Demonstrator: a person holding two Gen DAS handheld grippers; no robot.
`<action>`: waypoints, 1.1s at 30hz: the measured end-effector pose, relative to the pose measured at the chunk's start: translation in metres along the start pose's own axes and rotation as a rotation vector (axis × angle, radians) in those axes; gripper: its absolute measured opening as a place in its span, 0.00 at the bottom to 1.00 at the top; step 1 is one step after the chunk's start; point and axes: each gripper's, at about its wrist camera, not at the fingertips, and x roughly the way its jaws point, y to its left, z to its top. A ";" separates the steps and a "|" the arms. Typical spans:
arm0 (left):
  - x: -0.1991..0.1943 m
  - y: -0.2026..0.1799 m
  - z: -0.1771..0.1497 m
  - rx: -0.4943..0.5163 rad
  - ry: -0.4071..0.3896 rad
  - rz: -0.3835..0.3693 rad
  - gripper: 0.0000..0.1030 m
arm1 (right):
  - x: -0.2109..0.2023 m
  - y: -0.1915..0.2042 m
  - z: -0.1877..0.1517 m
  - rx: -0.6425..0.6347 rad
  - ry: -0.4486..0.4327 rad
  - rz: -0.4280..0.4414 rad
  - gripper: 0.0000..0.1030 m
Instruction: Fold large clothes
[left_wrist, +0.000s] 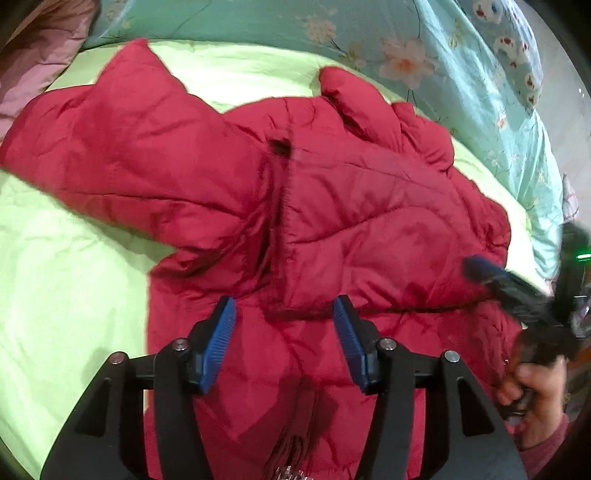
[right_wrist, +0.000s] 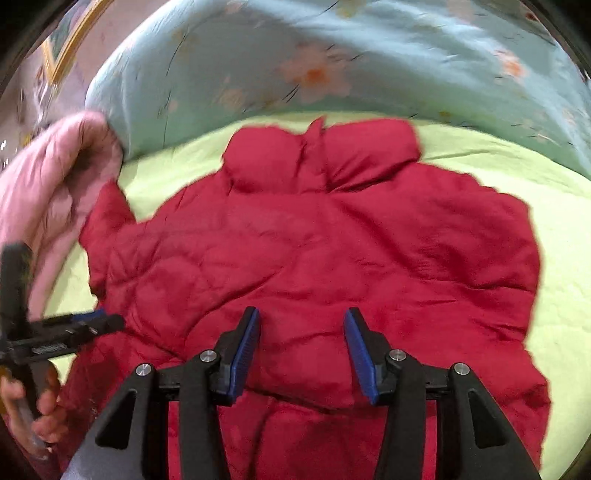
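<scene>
A red quilted puffer jacket (left_wrist: 295, 206) lies spread across a pale green bedsheet (left_wrist: 66, 266), its padded collar (right_wrist: 317, 155) toward the far side of the bed and one sleeve (left_wrist: 122, 136) angled out to the left in the left wrist view. Part of the jacket's front is folded over the body, forming a thick edge just ahead of the left hand-held gripper (left_wrist: 284, 314). That gripper hangs over the jacket's lower half with its blue-padded fingers (left_wrist: 218, 343) spread apart and no cloth pinched between them. The right hand-held gripper (right_wrist: 301, 328) likewise hovers over the red fabric, its jaws standing apart with nothing clamped in them. Each view catches the other tool at its edge, a person's hand (left_wrist: 532, 391) wrapped around the handle. Beyond the jacket, a teal floral quilt (left_wrist: 461, 92) is bunched along the far edge of the bed, and a pink padded garment (right_wrist: 55, 192) rests at the left, touching the end of the jacket's sleeve in the right wrist view. Both views are softened by motion blur.
</scene>
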 end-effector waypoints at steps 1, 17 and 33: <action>-0.005 0.005 0.000 -0.010 -0.007 -0.003 0.54 | 0.009 0.000 -0.001 -0.004 0.021 -0.021 0.48; -0.038 0.217 0.039 -0.561 -0.194 0.107 0.66 | -0.058 0.010 -0.015 0.090 -0.107 0.145 0.50; 0.011 0.284 0.080 -0.787 -0.243 -0.025 0.70 | -0.091 0.034 -0.056 0.078 -0.092 0.240 0.50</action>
